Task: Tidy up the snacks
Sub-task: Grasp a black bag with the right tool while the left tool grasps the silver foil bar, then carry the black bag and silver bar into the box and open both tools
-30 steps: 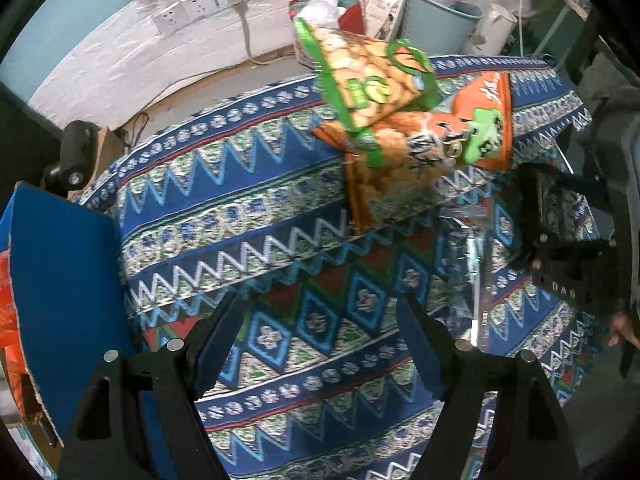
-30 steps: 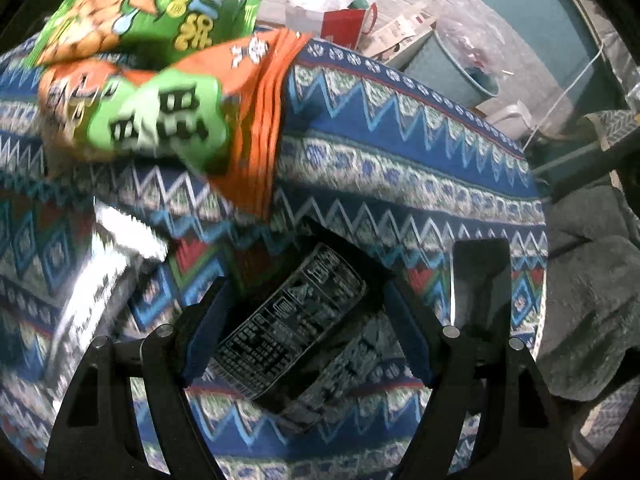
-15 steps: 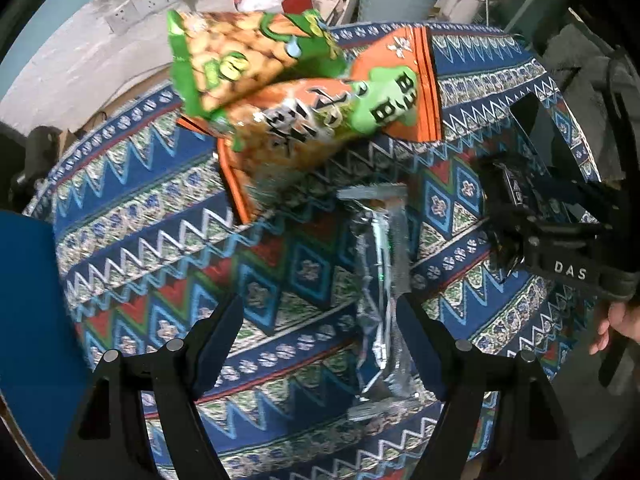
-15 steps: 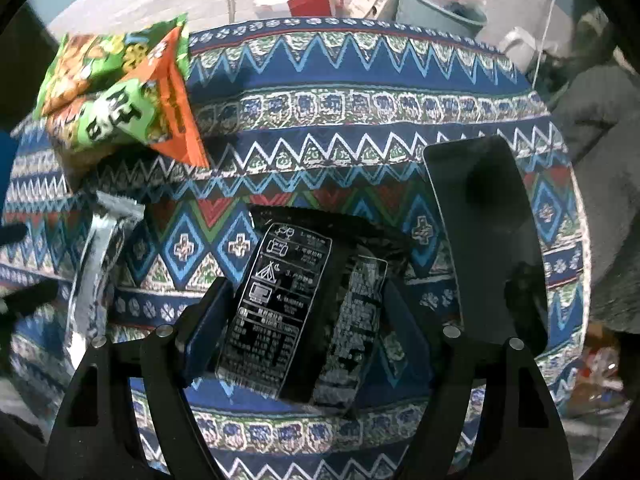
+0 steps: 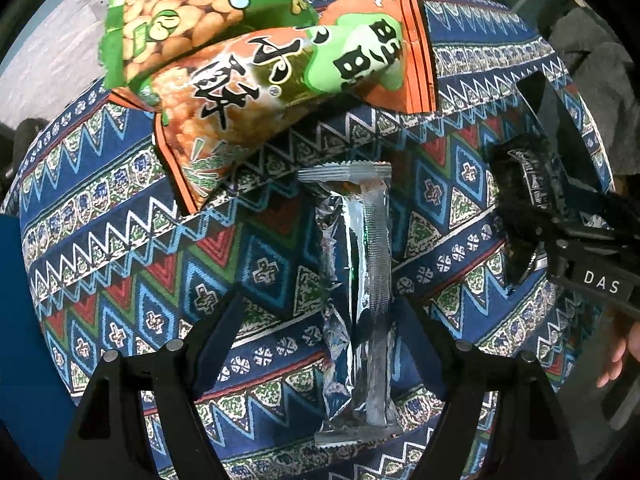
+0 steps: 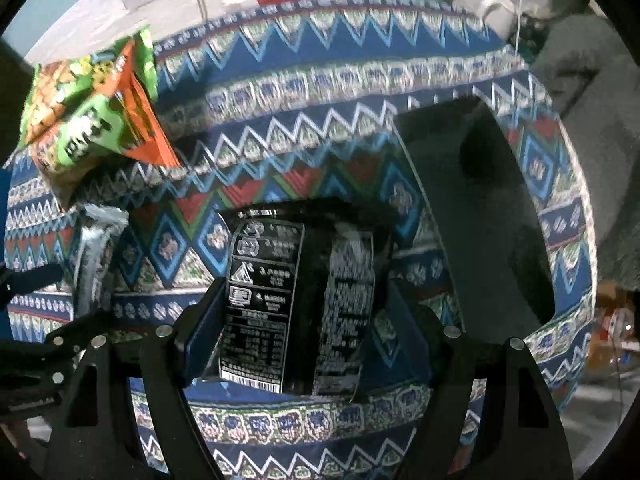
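A silver foil snack packet (image 5: 360,292) lies flat on the patterned tablecloth (image 5: 132,240), long axis running near to far, its near half between the fingers of the left gripper (image 5: 320,344). The jaws stand wide on either side of it, and no pad presses on the foil. The right gripper (image 6: 304,320) hangs over a black snack packet (image 6: 296,300) with white printing, also flat on the cloth. Its jaws are spread wide too; the left pad looks very close to the packet's edge, but whether it touches I cannot tell.

Both packets look light, thin and crinkly. The foil one is probably slippery and will buckle rather than resist, so a pinch across the narrow middle of the body should hold better than one on the crimped end seals. The black packet is wider, and the jaws barely clear it.

At the far left, an orange-and-green snack bag (image 5: 288,80) lies with a green peanut bag (image 5: 192,20) overlapping its far side.

The left view shows the right gripper's body and a hand (image 5: 618,356) at the right edge. The right view alone shows a flat dark panel (image 6: 480,208) lying on the cloth to the right of the black packet.
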Demonstrator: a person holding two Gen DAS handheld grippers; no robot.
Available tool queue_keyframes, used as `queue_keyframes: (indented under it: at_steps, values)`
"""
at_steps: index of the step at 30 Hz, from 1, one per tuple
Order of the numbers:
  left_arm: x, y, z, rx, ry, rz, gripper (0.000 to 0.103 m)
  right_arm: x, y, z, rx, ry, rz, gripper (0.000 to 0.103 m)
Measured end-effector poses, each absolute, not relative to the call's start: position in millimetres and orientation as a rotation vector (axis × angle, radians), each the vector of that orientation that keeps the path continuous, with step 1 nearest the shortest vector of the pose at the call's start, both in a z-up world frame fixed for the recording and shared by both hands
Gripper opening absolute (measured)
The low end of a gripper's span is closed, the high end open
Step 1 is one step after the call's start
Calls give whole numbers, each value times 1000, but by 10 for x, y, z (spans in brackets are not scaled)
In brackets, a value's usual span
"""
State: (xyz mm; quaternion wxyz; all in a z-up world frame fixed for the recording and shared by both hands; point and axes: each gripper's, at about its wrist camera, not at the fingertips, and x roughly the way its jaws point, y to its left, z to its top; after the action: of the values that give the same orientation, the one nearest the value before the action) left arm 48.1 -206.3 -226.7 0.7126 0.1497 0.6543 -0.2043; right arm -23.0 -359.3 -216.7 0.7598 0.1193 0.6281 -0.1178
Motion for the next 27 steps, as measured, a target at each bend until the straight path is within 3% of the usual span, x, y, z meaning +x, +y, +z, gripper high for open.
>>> queue_keyframes:
  at_steps: [3, 6, 8, 9, 27]
  values:
    - [457, -2105, -2285, 321, 1437, -472, 77, -229, -3587, -2192, 224, 1370, -258, 77]
    - [454, -2236, -2237, 332, 1416, -485, 54, -234, -3508, -2198, 213, 1373, -253, 77]
    - [462, -2272, -2204, 339, 1413, -498, 30, -244, -3357, -2215, 188, 1377, -234, 72]
    - [448, -2264, -2182, 340, 1416, -502, 28, -244, -3308, -2204, 161, 1371, -216, 63]
    - [96, -1873, -1608, 343, 1305, -479, 27, -270, -2895, -1678, 67, 1259, -130, 63]
